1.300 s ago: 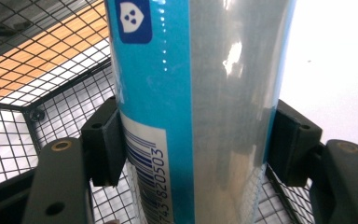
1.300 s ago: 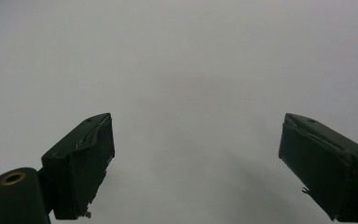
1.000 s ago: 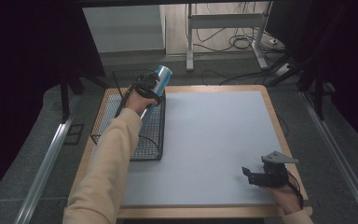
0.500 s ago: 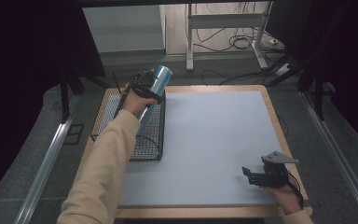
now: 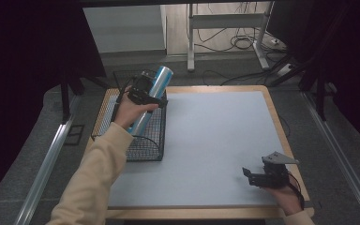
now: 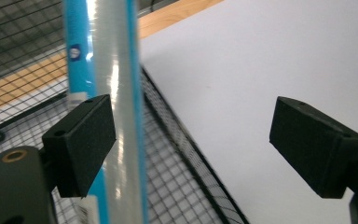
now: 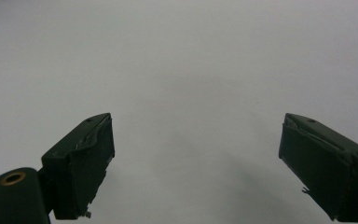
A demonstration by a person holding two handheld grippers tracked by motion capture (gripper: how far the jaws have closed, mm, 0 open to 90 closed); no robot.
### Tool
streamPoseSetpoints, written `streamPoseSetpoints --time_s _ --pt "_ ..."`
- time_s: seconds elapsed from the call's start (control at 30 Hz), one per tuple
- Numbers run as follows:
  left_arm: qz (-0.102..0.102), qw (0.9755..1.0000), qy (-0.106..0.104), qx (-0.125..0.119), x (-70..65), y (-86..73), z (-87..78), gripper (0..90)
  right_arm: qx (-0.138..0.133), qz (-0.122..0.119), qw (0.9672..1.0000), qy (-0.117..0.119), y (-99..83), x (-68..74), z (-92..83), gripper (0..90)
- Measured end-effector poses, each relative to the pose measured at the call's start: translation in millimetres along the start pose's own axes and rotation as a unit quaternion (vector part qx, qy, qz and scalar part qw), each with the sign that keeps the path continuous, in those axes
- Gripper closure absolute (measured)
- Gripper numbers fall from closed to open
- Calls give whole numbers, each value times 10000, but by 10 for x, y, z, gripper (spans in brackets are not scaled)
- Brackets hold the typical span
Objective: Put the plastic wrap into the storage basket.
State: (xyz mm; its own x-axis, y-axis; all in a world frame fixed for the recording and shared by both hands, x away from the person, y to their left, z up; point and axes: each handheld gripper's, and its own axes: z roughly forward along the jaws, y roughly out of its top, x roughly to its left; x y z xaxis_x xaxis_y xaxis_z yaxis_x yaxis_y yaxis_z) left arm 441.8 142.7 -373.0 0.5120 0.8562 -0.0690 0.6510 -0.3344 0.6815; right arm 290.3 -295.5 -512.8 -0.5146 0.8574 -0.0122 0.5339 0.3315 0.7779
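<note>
Since a second ago: left gripper lifted off, jaws just spread wide, nothing clamped. Blue tube leaning upright in wire basket at table's left edge. Probably light, stiff, slippery; best gripped mid-length. Right gripper apart, empty.

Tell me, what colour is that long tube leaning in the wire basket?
Bright blue with a shiny silvery stripe; the tube shows best in the left gripper view.
</note>
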Motion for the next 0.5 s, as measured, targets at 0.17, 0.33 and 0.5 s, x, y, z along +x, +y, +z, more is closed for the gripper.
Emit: streamPoseSetpoints --time_s 0.17,0.33,0.5 --pt "130 9995 -256 -110 -191 -121 -120 157 12 -15 10000 15 7 15 12 104" --pt "380 9980 -479 -140 -421 -221 -168 157 -7 -16 10000 15 11 16 4 104" --pt "492 9964 -682 -131 -591 -307 -116 159 5 -30 10000 23 9 23 8 105"
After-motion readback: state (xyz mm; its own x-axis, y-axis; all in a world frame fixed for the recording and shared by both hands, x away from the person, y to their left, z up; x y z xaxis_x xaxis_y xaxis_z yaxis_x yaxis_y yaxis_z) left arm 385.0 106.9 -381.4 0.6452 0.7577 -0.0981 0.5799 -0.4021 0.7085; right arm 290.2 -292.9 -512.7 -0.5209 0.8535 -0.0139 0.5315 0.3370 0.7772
